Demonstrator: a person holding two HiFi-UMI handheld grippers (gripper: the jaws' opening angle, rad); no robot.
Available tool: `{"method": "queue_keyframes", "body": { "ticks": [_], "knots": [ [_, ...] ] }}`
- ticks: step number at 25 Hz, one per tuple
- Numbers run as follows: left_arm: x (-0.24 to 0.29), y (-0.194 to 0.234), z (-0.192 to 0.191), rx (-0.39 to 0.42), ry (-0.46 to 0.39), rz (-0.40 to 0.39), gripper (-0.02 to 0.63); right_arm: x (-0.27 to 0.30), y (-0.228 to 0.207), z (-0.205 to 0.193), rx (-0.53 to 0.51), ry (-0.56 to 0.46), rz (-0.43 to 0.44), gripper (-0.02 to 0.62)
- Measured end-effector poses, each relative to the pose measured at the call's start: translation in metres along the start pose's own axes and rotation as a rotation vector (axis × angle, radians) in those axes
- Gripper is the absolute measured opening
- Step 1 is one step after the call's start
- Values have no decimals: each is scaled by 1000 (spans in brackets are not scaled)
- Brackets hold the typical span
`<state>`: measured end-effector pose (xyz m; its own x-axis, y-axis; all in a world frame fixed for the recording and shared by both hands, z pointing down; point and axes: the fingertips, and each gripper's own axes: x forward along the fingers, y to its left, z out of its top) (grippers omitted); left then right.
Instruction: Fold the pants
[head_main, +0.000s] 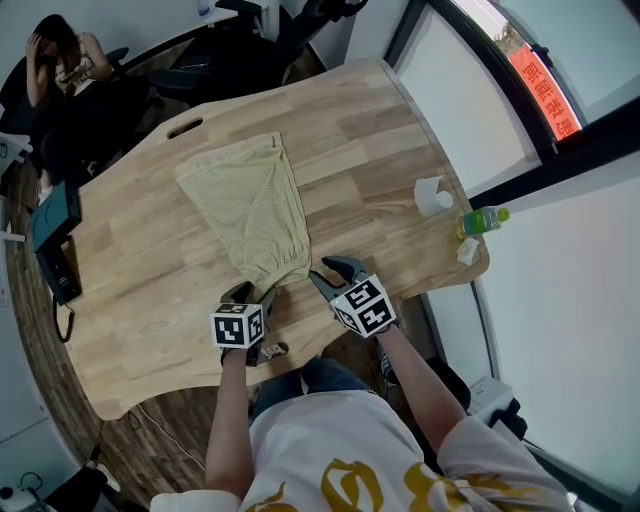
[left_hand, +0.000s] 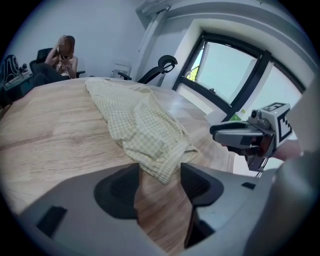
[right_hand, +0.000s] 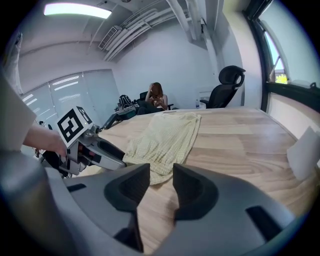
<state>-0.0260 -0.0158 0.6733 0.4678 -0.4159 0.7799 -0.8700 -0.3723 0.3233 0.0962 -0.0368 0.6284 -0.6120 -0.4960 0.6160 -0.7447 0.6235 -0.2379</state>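
Pants (head_main: 255, 205), pale yellow check: flat on the wooden worktop (head_main: 380, 150), narrow gathered cuff end toward the person, wider end pointing away. They seem already doubled lengthwise, one leg over the other; can't confirm from these views. Cuff edge bunched and slightly lifted, which gives the tools an edge to catch. Left gripper (head_main: 257, 296) sits at the near left corner of the cuff, jaws spread; in its own view the hem reaches into the gap between the tips with no pad pressing on it. Right gripper (head_main: 330, 272) sits at the near right corner, jaws also spread, though less widely, hem just ahead of the tips, nothing pinched. Both tilt down toward the cloth, one per corner. Judgement: this is the set-up for grabbing both cuff corners and carrying them over to the far end, so the fold has not yet begun. Risk: catching only the top layer. Well apart at the right edge: a green bottle (head_main: 483, 220) and a white cup (head_main: 433, 195). A seated person (head_main: 60, 60) is beyond the far end.
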Motion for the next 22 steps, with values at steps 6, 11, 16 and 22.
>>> {"method": "queue_keyframes", "body": {
  "ticks": [6,11,16,22],
  "knots": [
    [12,9,6,58,-4,94,247,1,2,-7,-17,17,1,132],
    [14,14,9,25,-3,127,110,6,7,-14,-101,48,10,132],
    [11,14,14,-51,-10,89,71,12,22,-11,-279,69,45,157],
    [2,11,18,-112,-22,61,67,31,40,-13,-566,54,25,233]
  ]
}}
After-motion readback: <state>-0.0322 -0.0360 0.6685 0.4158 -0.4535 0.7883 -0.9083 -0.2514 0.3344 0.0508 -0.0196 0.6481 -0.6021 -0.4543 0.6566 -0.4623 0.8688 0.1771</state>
